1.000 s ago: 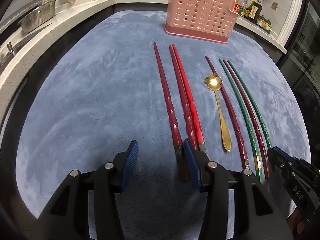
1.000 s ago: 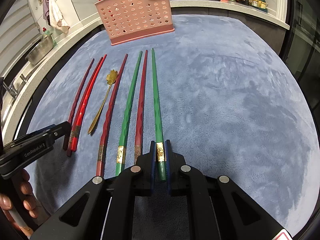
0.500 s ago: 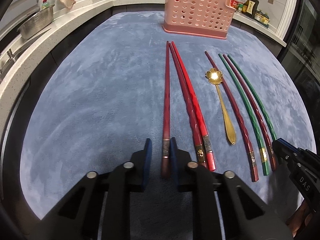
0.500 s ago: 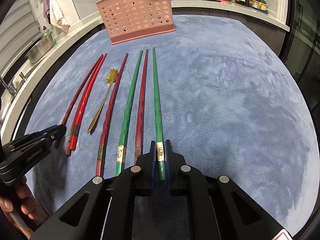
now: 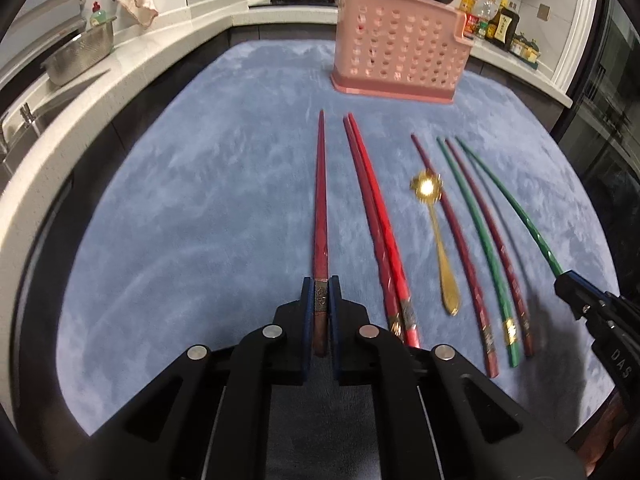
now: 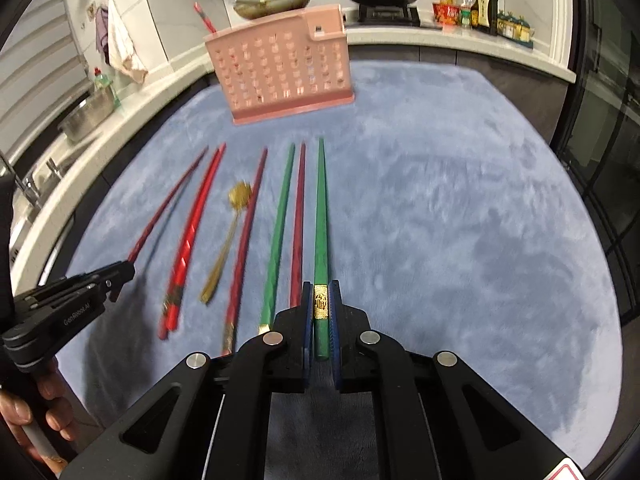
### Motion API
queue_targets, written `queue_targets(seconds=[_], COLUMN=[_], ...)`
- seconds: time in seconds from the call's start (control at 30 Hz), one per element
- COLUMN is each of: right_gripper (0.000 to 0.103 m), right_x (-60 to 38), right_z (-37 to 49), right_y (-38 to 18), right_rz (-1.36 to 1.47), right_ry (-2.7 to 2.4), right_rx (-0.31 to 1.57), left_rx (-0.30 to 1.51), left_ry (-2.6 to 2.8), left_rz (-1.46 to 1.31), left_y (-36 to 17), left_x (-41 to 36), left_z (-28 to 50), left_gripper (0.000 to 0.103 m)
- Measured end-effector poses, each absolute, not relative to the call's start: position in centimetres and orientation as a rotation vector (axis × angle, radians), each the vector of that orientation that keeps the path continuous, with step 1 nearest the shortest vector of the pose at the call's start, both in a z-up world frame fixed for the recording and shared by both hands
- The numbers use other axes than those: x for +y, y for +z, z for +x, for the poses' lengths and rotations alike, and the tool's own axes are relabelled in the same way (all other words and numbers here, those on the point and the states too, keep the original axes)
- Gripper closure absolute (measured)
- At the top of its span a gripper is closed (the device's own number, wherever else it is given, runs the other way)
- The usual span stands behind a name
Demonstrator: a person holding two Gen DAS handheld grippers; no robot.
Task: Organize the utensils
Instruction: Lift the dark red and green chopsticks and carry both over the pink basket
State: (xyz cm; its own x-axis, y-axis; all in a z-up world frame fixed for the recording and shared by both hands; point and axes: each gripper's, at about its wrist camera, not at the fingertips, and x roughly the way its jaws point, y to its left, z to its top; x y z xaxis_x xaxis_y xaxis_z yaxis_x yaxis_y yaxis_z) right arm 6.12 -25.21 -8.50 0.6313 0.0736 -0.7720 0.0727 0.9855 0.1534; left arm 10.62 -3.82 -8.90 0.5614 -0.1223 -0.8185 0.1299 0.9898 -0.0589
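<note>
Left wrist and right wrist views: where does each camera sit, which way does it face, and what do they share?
Left wrist: on the left hand-held gripper, looking along its fingers, jaws closing on a dark red chopstick; the right hand-held gripper shows at the right edge.
Right wrist: on the right hand-held gripper, shut on a green chopstick; the left hand-held gripper and a hand show at left.
Shared: pink basket, gold spoon, blue mat.

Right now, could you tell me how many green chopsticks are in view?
2. One green chopstick is clamped in the right gripper, raised off the mat. The other green chopstick lies on the mat to its left, a dark red chopstick between them.
</note>
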Motion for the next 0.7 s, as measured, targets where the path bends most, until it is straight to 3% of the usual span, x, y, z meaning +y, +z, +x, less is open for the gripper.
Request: queue_targets(seconds=[0.7], right_gripper=[0.096], right_x=[-27.4], right_z=[13.3], right_y=[6.8], right_rz=[0.175], right_ry=[0.005], right_rx=[0.620], left_rx=[0.679], left_ry=[-0.155], left_rz=[0.005], left_y=[7.8], left_x=[-4.1], left_z=[17.5], left_gripper=[0.096])
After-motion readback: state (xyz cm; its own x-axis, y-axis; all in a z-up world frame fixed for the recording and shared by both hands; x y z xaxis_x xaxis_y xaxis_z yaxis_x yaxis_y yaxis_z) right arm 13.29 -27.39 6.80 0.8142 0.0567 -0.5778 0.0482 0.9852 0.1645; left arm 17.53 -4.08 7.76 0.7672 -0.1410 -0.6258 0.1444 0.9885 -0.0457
